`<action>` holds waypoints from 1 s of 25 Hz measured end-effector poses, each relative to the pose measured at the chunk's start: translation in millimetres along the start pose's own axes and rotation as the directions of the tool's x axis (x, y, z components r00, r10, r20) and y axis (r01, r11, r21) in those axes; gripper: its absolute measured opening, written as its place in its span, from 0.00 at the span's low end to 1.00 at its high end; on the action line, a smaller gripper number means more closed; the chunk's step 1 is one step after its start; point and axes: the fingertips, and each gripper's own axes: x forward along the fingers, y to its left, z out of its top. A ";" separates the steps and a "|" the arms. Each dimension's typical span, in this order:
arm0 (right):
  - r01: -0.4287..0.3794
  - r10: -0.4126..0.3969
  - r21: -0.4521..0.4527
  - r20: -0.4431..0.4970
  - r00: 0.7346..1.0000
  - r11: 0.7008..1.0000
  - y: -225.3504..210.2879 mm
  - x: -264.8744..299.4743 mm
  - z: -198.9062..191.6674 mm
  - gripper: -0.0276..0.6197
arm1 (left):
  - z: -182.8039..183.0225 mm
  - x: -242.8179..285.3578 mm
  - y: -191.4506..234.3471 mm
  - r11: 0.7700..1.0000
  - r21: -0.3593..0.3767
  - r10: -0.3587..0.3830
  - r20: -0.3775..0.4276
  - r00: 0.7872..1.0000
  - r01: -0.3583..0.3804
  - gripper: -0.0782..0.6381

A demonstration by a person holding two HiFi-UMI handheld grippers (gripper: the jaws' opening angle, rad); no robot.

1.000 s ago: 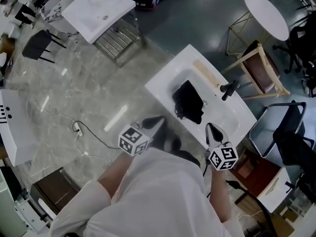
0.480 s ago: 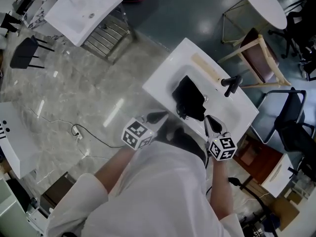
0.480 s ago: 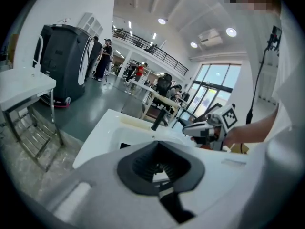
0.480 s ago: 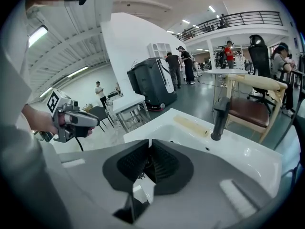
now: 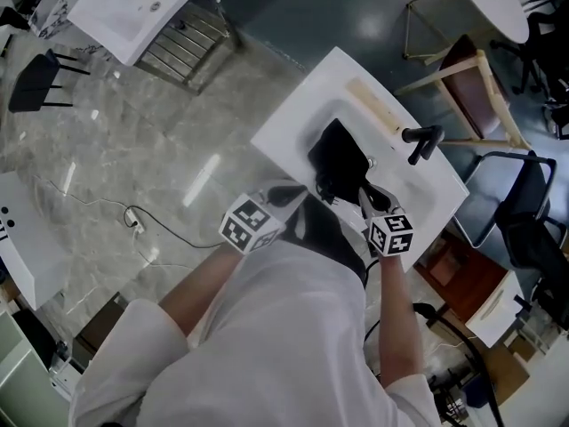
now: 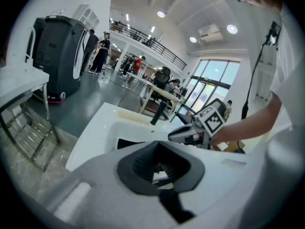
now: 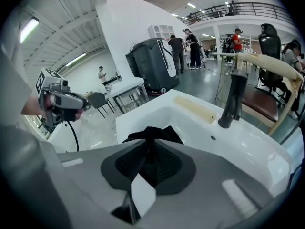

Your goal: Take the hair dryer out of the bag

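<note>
A black bag (image 5: 340, 160) lies in the basin of a white sink (image 5: 293, 123); no hair dryer shows, so whatever is in the bag is hidden. My right gripper (image 5: 364, 194) hangs over the basin at the bag's near edge. Its jaws have just been opening and stand slightly apart with nothing between them. The right gripper view looks through that gap (image 7: 152, 163) onto the bag (image 7: 152, 133). My left gripper (image 5: 289, 192) is shut and empty, just outside the sink's near rim, left of the bag. Through the left gripper view's jaws (image 6: 159, 168) I see the bag (image 6: 131, 143) as a dark strip.
A black faucet (image 5: 422, 140) stands on the sink's right side, and a beige strip (image 5: 378, 107) lies along its far rim. A wooden chair (image 5: 480, 96) and a black chair (image 5: 524, 212) stand to the right. Another white basin (image 5: 133, 7) is at top left, and a cable (image 5: 133, 221) lies on the floor.
Both grippers have come down and forward toward the sink. The right one now reaches the bag's near edge, with its jaws a little apart. The bag has not moved.
</note>
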 end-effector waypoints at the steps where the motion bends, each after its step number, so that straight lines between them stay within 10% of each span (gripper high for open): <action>1: -0.003 0.003 -0.001 -0.016 1.000 1.000 -4.2 6.4 -3.3 0.14 | -0.8 2.4 0.3 1.000 -0.001 0.001 -0.005 1.000 -0.001 0.11; 15: -0.080 0.064 -0.047 -0.282 0.957 0.996 -45.7 70.9 -52.1 0.26 | 1.1 44.7 1.7 1.000 -0.009 0.004 -0.050 0.999 -0.004 0.11; 25: -0.182 0.161 -0.054 -0.273 0.948 0.982 -36.4 75.4 -21.9 0.08 | -7.1 78.5 -5.2 1.000 0.006 -0.014 -0.105 0.994 0.014 0.11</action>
